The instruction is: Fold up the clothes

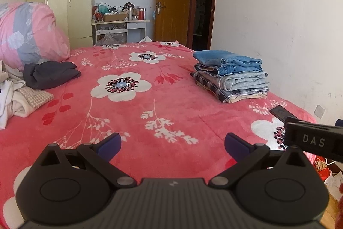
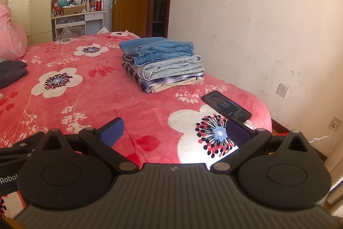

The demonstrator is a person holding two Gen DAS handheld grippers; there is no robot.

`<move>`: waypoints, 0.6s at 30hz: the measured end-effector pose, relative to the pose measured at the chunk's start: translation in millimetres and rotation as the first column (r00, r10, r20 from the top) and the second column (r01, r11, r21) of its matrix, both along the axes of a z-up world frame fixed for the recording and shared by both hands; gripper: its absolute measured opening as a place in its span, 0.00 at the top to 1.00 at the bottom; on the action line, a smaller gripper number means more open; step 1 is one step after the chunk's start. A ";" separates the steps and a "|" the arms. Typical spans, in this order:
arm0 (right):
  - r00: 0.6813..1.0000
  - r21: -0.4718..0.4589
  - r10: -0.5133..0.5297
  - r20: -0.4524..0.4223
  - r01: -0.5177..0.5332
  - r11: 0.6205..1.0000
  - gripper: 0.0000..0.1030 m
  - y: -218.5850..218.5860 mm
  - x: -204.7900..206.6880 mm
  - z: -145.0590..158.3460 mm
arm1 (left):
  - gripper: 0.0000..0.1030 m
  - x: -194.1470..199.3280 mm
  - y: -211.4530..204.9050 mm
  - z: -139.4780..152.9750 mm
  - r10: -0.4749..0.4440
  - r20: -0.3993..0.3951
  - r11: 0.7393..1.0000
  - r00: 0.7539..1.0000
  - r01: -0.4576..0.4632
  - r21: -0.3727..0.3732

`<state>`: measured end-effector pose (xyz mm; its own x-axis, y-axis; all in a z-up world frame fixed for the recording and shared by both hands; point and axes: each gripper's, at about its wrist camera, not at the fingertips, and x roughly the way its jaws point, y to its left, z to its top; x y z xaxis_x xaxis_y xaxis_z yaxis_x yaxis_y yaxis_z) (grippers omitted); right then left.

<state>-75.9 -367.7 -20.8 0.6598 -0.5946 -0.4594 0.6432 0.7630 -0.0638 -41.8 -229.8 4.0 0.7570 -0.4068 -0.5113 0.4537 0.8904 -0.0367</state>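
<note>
Folded stack [image 2: 163,63] beyond spread jaws (both empty)

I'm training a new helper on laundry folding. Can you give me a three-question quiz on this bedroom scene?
1. True or false: both grippers hold cloth.
2. What tops the folded stack? A) blue jeans B) white towel C) red sweater
3. What lies on the blanket between the stack and the right gripper?

Key:
1. False: the left gripper and the right one are open and empty.
2. A.
3. A phone, screen up.

Unfolded clothes wait on the far left.
</note>
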 end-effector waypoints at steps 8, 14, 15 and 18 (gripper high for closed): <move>1.000 -0.009 0.010 0.001 -0.010 1.000 0.01 1.3 1.2 3.1 | 0.00 -0.1 -0.1 3.6 0.007 0.015 1.000 1.000 -0.007 0.002; 1.000 -0.013 0.023 0.008 -0.023 1.000 0.01 3.9 3.1 7.0 | 0.00 -1.2 1.6 6.6 0.010 0.026 1.000 1.000 -0.010 0.003; 1.000 -0.013 0.025 0.008 -0.025 1.000 0.01 4.3 3.5 7.3 | 0.00 -1.2 1.9 6.7 0.011 0.027 1.000 1.000 -0.011 0.003; 0.999 -0.013 0.031 0.008 -0.031 0.999 0.01 5.6 4.9 8.1 | 0.00 -1.1 2.8 7.0 0.012 0.027 1.000 1.000 -0.012 0.004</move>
<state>-71.0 -362.0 -12.7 0.6815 -0.5795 -0.4469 0.6198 0.7818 -0.0685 -42.9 -227.0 10.9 0.7756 -0.3956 -0.4919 0.4436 0.8960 -0.0212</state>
